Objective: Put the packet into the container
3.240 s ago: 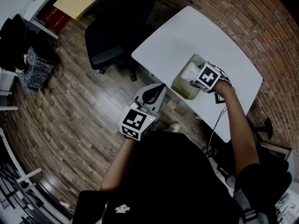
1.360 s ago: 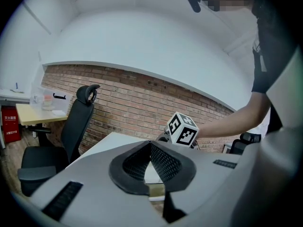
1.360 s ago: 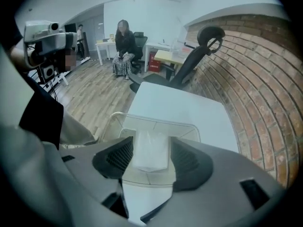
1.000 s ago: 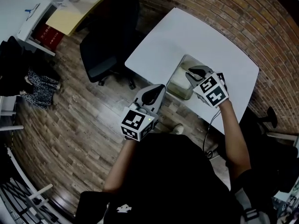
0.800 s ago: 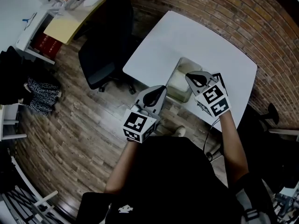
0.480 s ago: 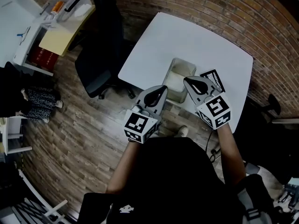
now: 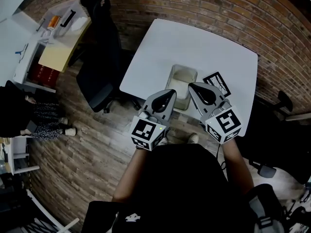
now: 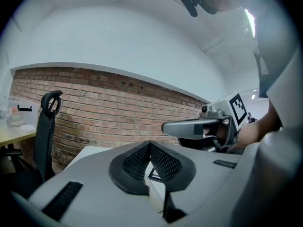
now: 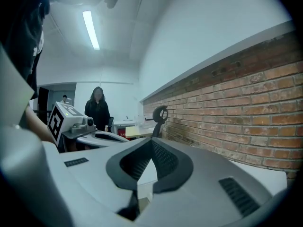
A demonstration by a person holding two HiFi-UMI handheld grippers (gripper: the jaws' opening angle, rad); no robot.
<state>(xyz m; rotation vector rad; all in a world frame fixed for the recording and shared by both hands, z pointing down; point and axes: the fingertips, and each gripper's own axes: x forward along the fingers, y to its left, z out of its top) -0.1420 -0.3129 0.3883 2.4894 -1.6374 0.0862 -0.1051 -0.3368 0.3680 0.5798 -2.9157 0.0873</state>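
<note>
Two claws, left claw (image 7: 171,93) and right claw (image 7: 191,86), one container (image 7: 183,68), one table (image 7: 194,40), one marker card (image 7: 217,84)

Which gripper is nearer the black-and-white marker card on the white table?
Right. The right gripper is just beside the marker card, on its left in the head view; the left gripper sits further off, beyond the container.

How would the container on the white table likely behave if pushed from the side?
It would probably slide rather than tip: the container looks broad-based, flat on the smooth table. Its thin pale walls suggest light plastic, easily shifted. It stands near the table's near edge, so a push that way might drop it.
</note>
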